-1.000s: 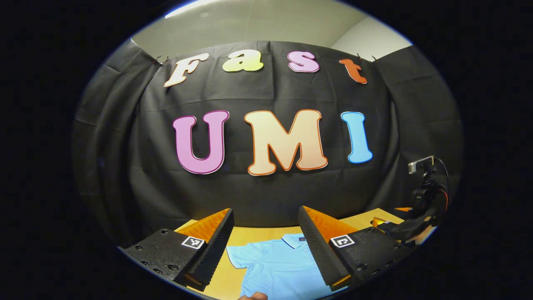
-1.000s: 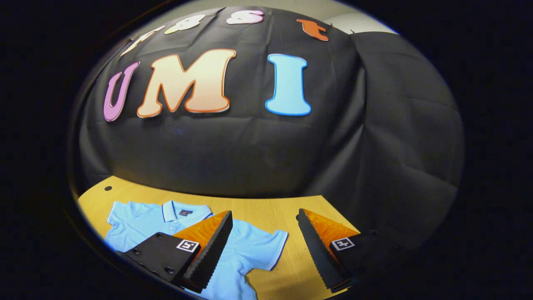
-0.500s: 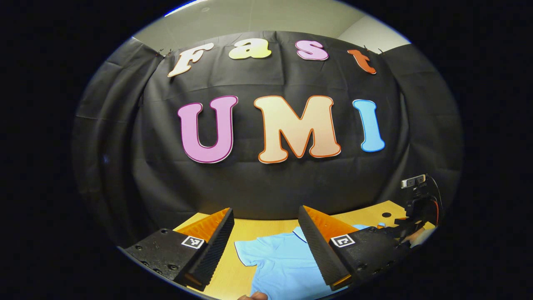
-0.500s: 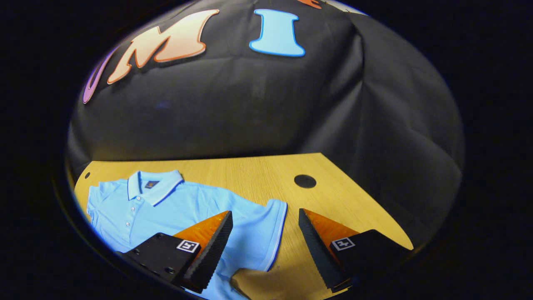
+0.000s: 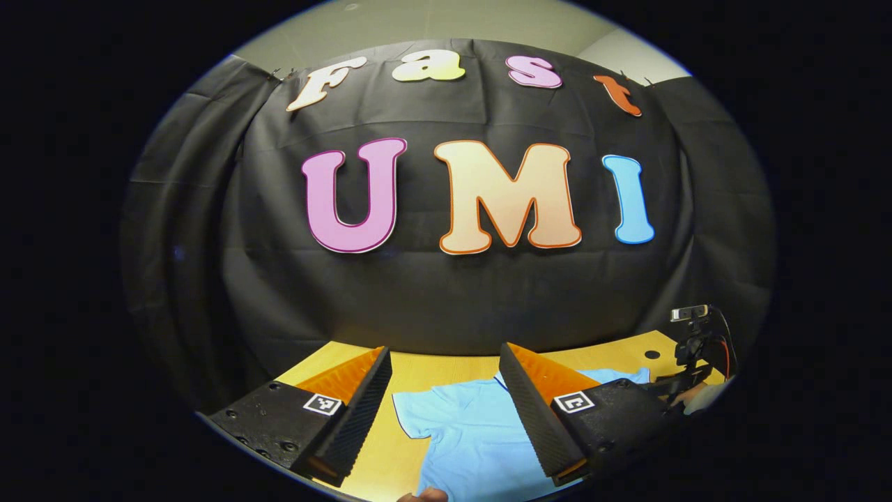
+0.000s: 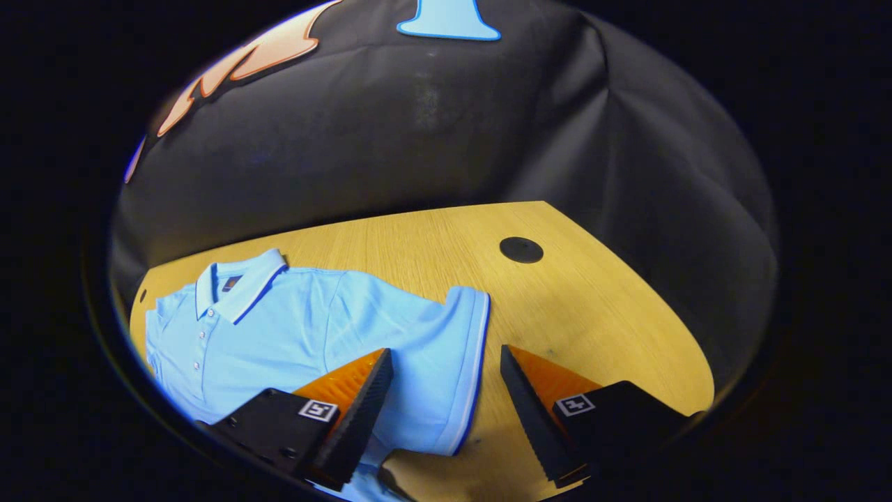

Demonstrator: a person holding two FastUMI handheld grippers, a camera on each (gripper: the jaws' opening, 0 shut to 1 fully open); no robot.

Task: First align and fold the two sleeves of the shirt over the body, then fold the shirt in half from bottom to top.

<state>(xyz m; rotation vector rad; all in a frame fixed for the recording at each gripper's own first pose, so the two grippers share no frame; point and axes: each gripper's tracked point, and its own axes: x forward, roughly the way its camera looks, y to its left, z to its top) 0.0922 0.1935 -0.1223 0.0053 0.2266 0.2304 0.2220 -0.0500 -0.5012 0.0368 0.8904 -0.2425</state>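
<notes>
Shirt (image 6: 293,335) is spread flat on the worktop (image 6: 592,300); its sleeve (image 6: 456,362) is straddled by the wide-open right tool (image 6: 446,411), and the left tool (image 5: 446,411) is held wide above it.

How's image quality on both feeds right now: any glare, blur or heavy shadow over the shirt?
Left gripper view: sharp, no glare; fisheye bows the table edge; the shirt is evenly lit. Right gripper view: the shirt and sleeve are crisp, a small shadow lies under the sleeve hem, and the right gripper stands open.

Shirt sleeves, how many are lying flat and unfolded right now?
2: one sleeve spreads on the table between the right hand-held gripper fingers; the other sleeve lies between the left hand-held gripper fingers.
</notes>
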